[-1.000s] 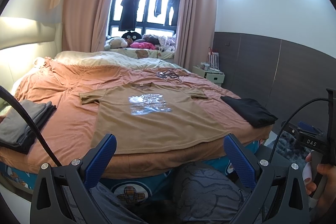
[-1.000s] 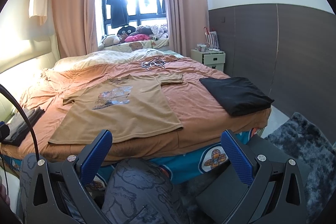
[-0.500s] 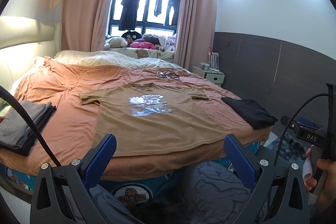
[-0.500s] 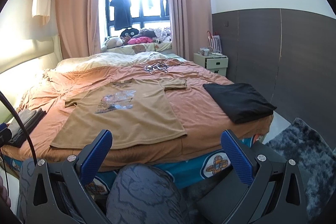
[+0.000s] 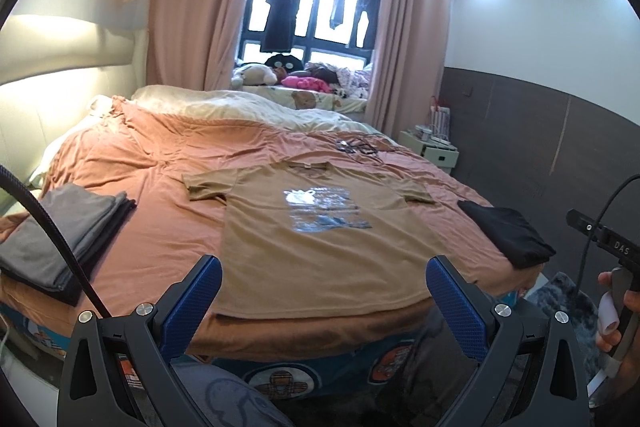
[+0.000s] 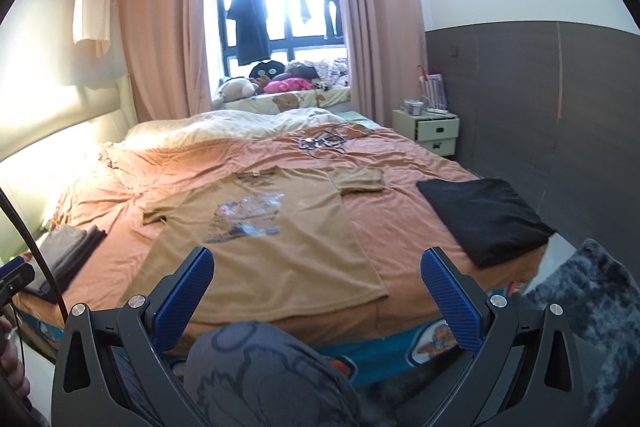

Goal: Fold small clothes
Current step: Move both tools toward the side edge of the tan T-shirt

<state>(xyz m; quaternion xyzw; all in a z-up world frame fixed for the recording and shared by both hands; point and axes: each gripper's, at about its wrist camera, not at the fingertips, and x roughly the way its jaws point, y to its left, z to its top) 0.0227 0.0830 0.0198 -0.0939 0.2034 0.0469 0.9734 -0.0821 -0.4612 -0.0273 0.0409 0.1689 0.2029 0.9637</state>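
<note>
A tan T-shirt with a printed front lies spread flat, face up, on the orange bed sheet, its hem at the near bed edge. My left gripper hovers open just short of the hem, holding nothing. My right gripper is also open and empty, level with the hem's right corner, in front of the bed.
Folded grey clothes are stacked at the bed's left edge, a folded black garment at its right edge. Cables lie beyond the shirt. A person's knee is below; a grey rug lies right.
Both grippers have moved forward and slightly up toward the bed; the shirt looms larger in both views. The jaws stay open and the shirt has not moved.
</note>
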